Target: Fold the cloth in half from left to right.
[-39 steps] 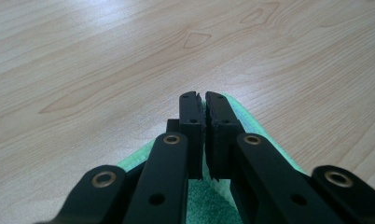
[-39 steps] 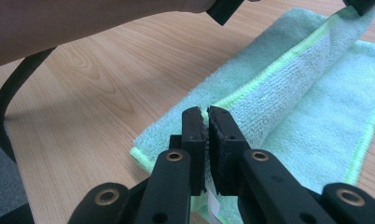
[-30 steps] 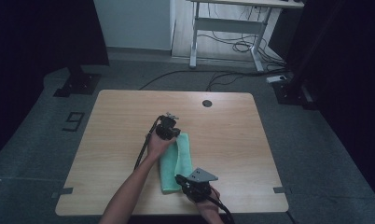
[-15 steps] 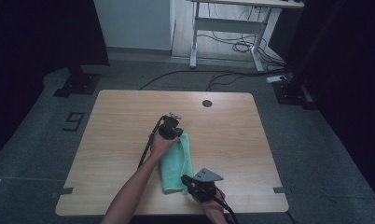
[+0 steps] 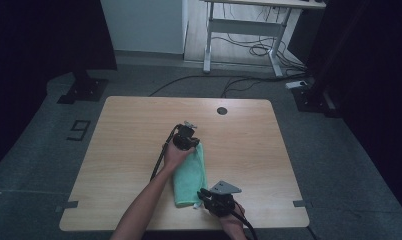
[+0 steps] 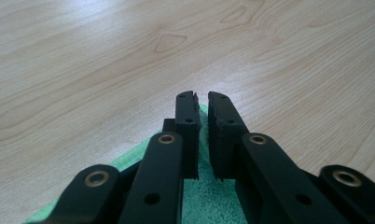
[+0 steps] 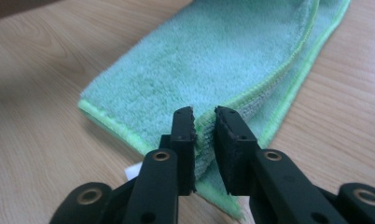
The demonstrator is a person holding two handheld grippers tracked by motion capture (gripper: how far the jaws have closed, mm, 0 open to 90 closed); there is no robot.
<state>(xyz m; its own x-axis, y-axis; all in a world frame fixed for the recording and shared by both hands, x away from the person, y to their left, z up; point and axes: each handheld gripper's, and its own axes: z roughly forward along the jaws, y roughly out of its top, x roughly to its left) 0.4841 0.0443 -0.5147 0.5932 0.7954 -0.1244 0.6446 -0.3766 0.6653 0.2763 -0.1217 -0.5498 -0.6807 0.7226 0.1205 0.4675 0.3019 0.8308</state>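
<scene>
cloth: we find a folded green cloth (image 5: 190,176) lying flat on the wooden table (image 5: 124,130), near its front edge.
long axis: it runs away from the person, near end to far end.
left gripper (image 5: 190,140): at the far corner; jaws a narrow slit apart, just opening, the cloth under them, apparently let go.
right gripper (image 5: 205,194): at the near corner; jaws just opening, the folded edge between them, pads barely off it.
nearer hand: each sits at its own end.
texture: soft terry pile, brighter stitched hem (image 7: 288,95); limp, we judge.
table surface: smooth pale wood grain.
</scene>
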